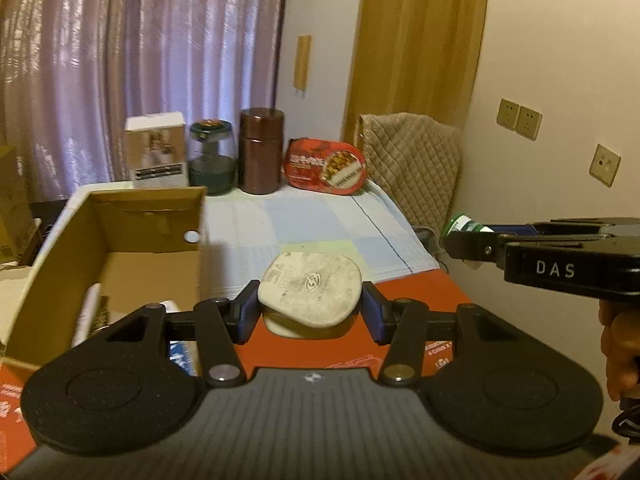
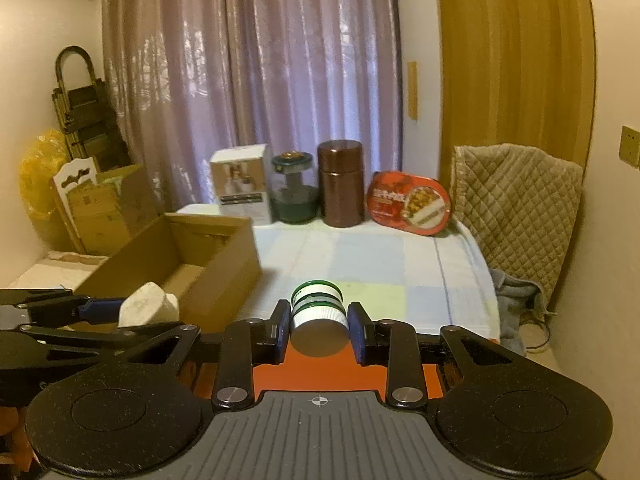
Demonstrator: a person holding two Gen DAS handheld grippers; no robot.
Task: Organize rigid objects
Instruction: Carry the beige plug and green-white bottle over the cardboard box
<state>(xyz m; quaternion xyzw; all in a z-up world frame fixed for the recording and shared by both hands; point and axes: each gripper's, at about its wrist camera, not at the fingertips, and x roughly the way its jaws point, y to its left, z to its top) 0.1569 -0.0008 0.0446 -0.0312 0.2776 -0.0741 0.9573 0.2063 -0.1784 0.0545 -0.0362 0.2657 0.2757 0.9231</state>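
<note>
My left gripper squeezes a white plug, held up above the red mat. The open cardboard box sits at ten o'clock. My right gripper pinches a small green-and-white bottle.

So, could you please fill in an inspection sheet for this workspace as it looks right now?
Surface: table under a pale checked cloth; red sheet at the near edge.
Job's things: white plug in the left gripper; green-and-white bottle in the right gripper; open cardboard box on the left, some items inside.
Clutter: white carton, glass jar, brown canister and red food tray along the far edge.
Grippers: both shut on their loads, held above the table's near edge.
Cables: one on the floor at right.
Surroundings: curtain, quilted chair, wall sockets, stacked boxes.
</note>
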